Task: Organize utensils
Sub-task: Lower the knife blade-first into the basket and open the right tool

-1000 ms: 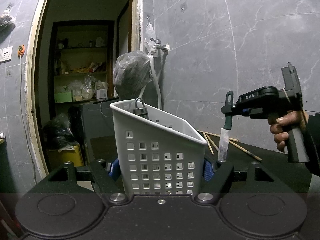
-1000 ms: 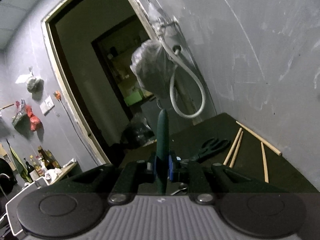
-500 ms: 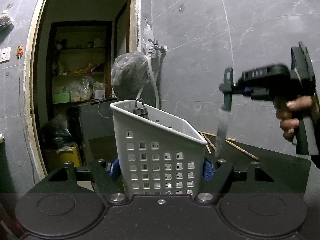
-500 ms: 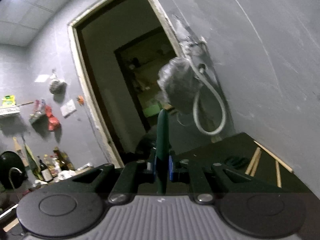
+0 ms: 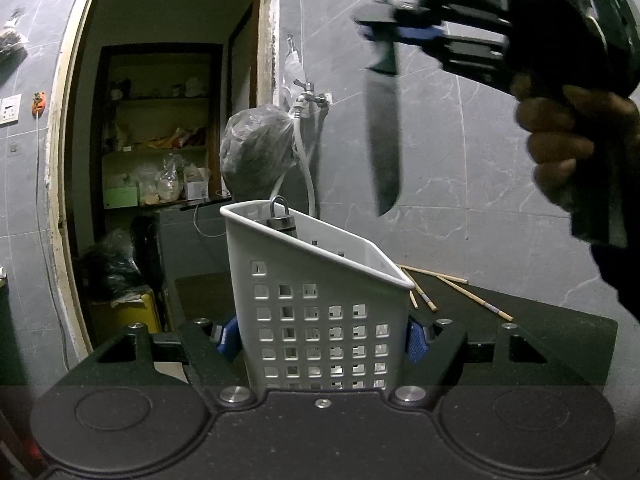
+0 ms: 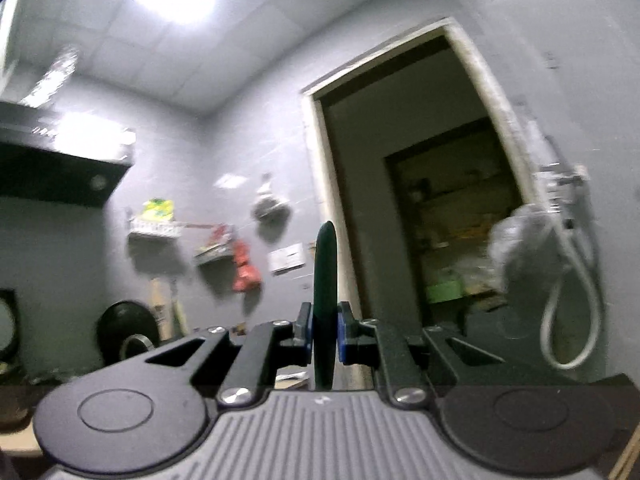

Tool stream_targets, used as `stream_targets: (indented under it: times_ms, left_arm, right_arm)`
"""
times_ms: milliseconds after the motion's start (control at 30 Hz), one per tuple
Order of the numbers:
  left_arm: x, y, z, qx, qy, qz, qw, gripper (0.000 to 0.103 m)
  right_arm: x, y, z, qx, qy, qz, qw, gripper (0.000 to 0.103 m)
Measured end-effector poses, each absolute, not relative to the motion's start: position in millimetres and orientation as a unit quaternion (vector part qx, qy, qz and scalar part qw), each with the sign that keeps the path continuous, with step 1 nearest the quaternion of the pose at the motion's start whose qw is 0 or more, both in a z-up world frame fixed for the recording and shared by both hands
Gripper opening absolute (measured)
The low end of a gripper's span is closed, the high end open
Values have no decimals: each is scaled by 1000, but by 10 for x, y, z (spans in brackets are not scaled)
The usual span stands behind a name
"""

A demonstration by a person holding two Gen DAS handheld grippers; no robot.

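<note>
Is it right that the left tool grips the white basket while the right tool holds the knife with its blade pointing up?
Not quite. In the left wrist view the knife hangs from the right tool with its blade pointing down, above the white basket. The left tool does grip the basket.

White basket [image 5: 320, 300], dark-green-handled knife [image 5: 384, 152]

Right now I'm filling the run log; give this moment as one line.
left jaws: shut on white perforated plastic caddy | right jaws: shut on green-handled kitchen knife, blade down, above caddy
</note>
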State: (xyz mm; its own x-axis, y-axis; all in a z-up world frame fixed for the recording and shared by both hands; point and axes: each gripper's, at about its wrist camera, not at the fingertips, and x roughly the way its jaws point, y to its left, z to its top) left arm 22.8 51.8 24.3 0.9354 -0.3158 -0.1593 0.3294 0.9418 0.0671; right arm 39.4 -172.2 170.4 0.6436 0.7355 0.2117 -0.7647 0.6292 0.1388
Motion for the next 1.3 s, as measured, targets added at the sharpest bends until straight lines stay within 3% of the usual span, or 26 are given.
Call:
stream_targets:
  times_ms: [1033, 1300]
  left_arm:
    - [222, 545, 226, 43, 71, -170, 982, 77]
    - [223, 552, 222, 45, 71, -170, 982, 77]
  right_arm:
    - [586, -1145, 927, 48, 94, 379, 919, 13]
    - [522, -1072, 812, 31, 98, 377, 920, 14]
